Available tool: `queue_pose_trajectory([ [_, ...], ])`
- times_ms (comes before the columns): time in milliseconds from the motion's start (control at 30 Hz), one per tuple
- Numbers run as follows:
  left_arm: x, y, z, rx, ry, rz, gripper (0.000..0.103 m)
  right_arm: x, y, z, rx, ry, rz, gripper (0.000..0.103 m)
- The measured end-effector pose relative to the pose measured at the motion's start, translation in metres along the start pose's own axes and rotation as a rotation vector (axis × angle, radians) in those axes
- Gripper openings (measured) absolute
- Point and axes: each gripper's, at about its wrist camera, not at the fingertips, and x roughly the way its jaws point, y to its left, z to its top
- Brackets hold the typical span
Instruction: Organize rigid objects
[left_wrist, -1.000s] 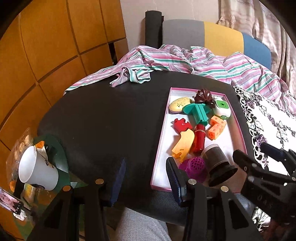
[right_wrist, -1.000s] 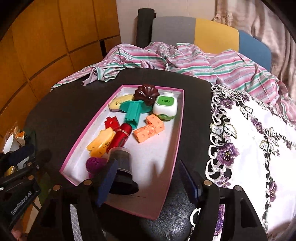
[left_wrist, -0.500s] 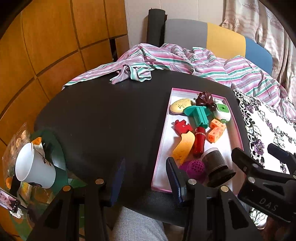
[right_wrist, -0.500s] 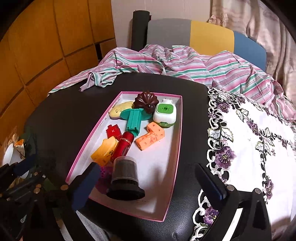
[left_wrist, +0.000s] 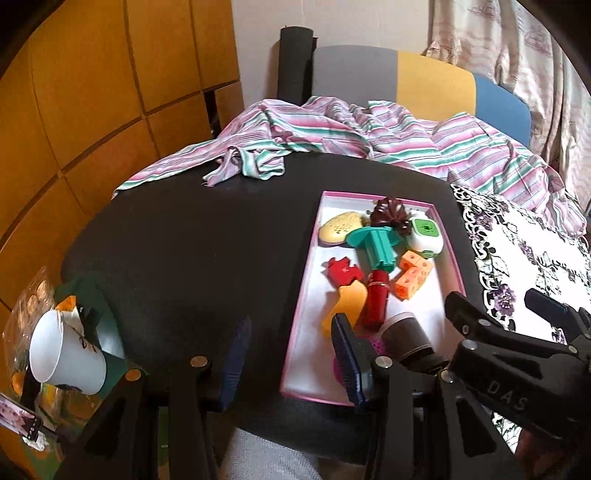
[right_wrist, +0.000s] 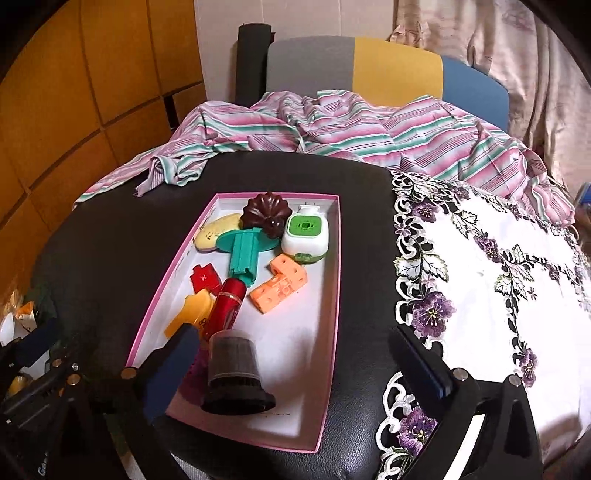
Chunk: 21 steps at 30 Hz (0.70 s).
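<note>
Right gripper (right_wrist: 299, 369) jaws wide apart, empty, straddling dark filter cup (right_wrist: 232, 373) in pink tray (right_wrist: 332, 295); left gripper (left_wrist: 291, 354) jaws part-open, empty. Risk: jaw nudge topples cup.

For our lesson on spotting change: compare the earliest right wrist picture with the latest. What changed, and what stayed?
The right tongs opened wide, letting go of the dark ribbed cap, which now stands free in the pink-rimmed tray. The other toys kept their places, and the left tongs stayed open, holding nothing.
</note>
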Motion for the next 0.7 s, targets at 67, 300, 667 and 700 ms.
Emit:
queue_pose_trajectory([
  [67,0.001,-0.004,0.001,0.012,-0.001,-0.001,0.045,0.0,-0.002,0.001,0.003,0.002,-0.009,0.103],
  [300,0.002,-0.012,0.001,0.042,0.003,0.002,0.045,0.002,-0.007,0.003,0.012,-0.002,-0.034,0.103],
  [667,0.001,-0.018,0.0,0.067,-0.003,0.01,0.045,0.003,-0.011,0.005,0.024,-0.004,-0.045,0.103],
  [700,0.001,-0.018,0.0,0.068,-0.007,0.01,0.045,0.003,-0.011,0.005,0.026,-0.005,-0.047,0.103],
])
